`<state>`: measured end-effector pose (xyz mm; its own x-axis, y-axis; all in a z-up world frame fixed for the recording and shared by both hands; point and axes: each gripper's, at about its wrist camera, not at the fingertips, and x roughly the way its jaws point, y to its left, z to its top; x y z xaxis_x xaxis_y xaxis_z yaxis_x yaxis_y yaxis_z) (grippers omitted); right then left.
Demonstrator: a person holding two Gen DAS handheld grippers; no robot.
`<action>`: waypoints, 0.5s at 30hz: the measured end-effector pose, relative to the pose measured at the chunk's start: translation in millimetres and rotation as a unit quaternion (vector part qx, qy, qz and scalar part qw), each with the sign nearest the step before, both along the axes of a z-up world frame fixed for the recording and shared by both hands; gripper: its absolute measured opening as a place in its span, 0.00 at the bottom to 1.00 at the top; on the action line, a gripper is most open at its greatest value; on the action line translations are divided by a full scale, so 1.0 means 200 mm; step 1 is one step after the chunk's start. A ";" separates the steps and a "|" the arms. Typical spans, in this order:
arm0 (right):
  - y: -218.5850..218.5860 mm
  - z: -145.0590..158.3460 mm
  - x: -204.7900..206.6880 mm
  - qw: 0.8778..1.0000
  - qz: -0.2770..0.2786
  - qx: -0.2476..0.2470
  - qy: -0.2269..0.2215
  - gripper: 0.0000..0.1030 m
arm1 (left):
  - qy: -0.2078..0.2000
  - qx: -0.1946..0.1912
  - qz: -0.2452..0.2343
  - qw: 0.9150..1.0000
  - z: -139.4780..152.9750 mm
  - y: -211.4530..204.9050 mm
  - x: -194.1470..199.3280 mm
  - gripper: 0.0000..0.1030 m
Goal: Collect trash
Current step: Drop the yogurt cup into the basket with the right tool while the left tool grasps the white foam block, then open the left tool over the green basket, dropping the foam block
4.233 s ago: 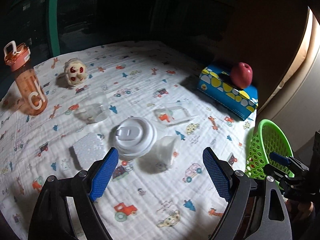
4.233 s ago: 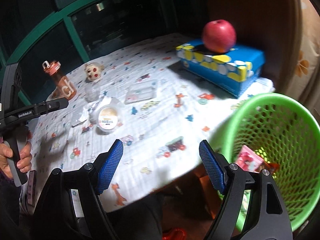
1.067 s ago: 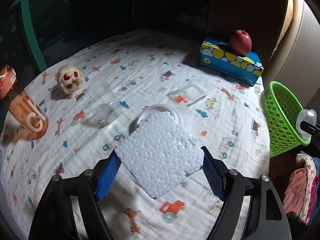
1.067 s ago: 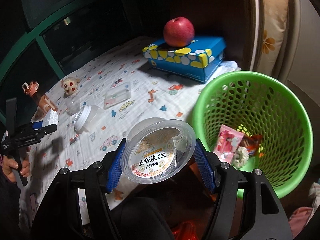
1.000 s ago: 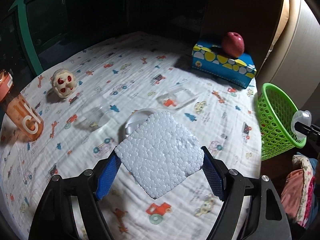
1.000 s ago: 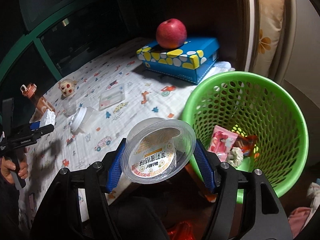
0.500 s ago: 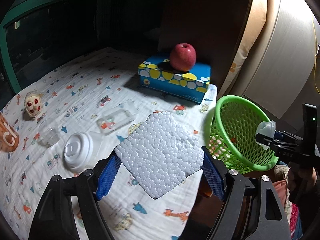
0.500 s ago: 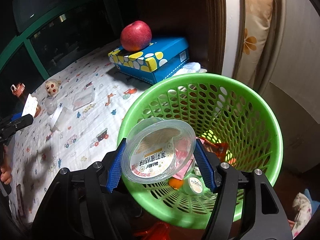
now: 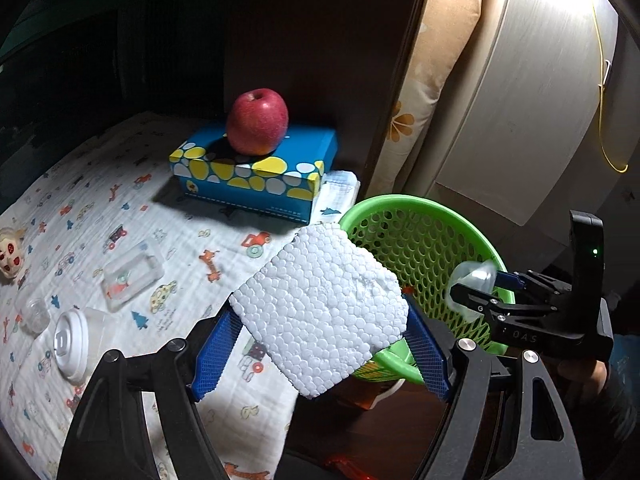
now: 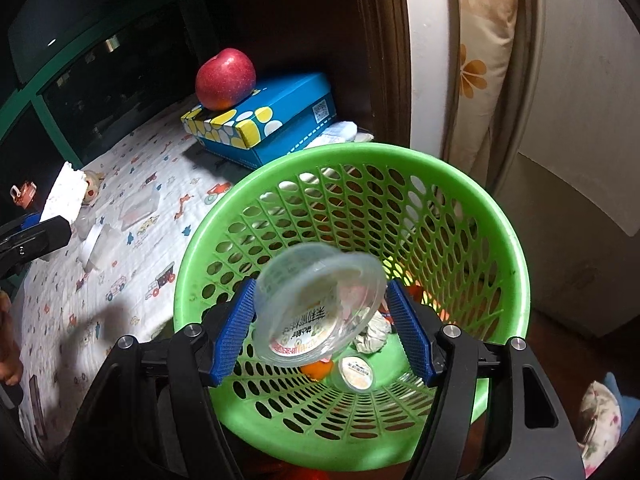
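A: Where's your left gripper [image 9: 322,312]?

B: Your left jaws are pinching the white foam slab [image 9: 316,300] by two opposite edges, blue pads flat against it. The slab is off the surface, at the edge of the car-print cloth [image 9: 120,200]. In the left wrist view its far corner overlaps the rim of the green basket [image 10: 400,156].

A: And the right?

B: Your right gripper [image 10: 320,286] is over the basket mouth. The clear plastic cup [image 10: 320,304] sits between the pads, tilted, printed base toward the camera, and blurred. Its rim is close to both pads. I can't tell whether they grip it or stand clear of it.

A: What's in the basket?

B: On the bottom there's a small round tub [image 10: 354,372], a crumpled white scrap [image 10: 372,334] and something orange [image 10: 316,368]. The cup hides the rest.

A: What's on the cloth?

B: A white-lidded cup [image 9: 70,344] lies on its side. There's a clear flat tray [image 9: 130,276], a small clear cup [image 9: 34,310] and a skull-like toy [image 9: 10,252] at the left edge. A red apple [image 9: 258,120] sits on the blue and yellow box [image 9: 256,168], near the basket.
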<state>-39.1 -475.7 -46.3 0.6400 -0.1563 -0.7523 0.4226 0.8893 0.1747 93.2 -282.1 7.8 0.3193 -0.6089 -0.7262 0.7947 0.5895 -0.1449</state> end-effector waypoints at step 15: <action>-0.09 0.02 -0.20 0.999 -0.033 0.003 -0.019 0.73 | 0.024 0.022 -0.050 0.998 -0.13 -0.38 -0.08 0.74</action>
